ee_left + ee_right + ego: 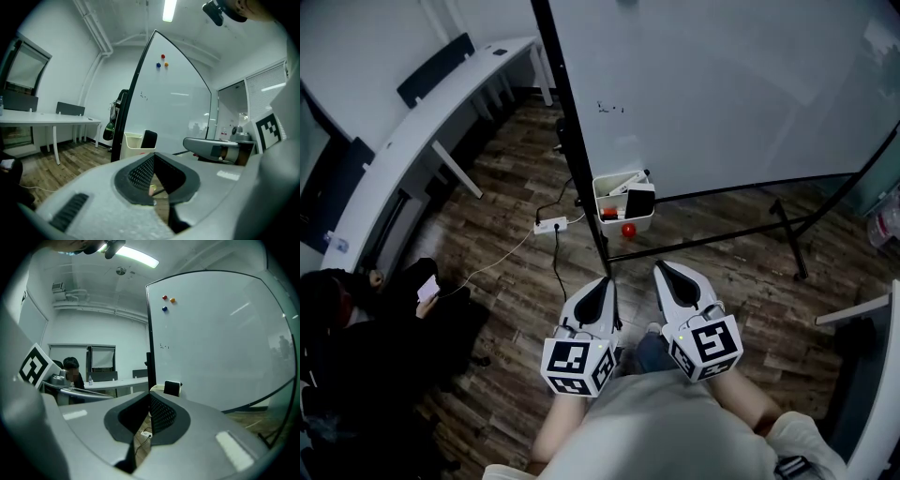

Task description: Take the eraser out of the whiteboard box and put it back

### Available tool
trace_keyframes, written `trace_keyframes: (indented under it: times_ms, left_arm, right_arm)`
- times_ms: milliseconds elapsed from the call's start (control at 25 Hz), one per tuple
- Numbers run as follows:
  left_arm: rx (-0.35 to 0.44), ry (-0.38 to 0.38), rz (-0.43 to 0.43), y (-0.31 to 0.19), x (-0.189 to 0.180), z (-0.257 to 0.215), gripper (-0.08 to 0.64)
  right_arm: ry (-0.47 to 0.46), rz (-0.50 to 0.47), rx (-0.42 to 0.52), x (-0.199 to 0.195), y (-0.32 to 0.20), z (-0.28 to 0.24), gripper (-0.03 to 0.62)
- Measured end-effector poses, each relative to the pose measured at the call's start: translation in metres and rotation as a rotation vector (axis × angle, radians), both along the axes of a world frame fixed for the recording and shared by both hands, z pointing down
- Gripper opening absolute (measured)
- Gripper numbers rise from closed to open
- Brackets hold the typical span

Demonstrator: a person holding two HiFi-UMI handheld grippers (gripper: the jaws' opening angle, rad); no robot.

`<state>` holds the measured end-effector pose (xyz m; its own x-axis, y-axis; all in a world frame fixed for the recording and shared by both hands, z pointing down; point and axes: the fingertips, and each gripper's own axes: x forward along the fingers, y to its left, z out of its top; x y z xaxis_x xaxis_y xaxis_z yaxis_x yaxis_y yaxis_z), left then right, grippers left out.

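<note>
Both white grippers, left (605, 283) and right (662, 270), were pinched closed on nothing, well short of the white plastic box (599, 195) at the whiteboard's foot. The black rectangular eraser (639, 201) stood inside it. Reaching, lifting out and returning apparently all remained.
</note>
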<state>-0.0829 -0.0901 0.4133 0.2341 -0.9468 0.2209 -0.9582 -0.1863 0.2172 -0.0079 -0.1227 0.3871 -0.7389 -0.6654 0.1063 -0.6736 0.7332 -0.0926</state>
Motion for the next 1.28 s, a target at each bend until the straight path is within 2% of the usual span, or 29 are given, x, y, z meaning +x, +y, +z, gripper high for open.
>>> trace_keyframes:
  times_ms: [800, 1280]
  left_arm:
    - [-0.006, 0.015, 0.025, 0.078, 0.029, 0.006, 0.005]
    - [-0.004, 0.017, 0.052, 0.099, 0.036, 0.009, 0.005]
  right_arm:
    - [0.003, 0.0, -0.019, 0.026, 0.085, 0.008, 0.005]
    - [0.0, 0.02, -0.022, 0.032, 0.11, 0.014, 0.005]
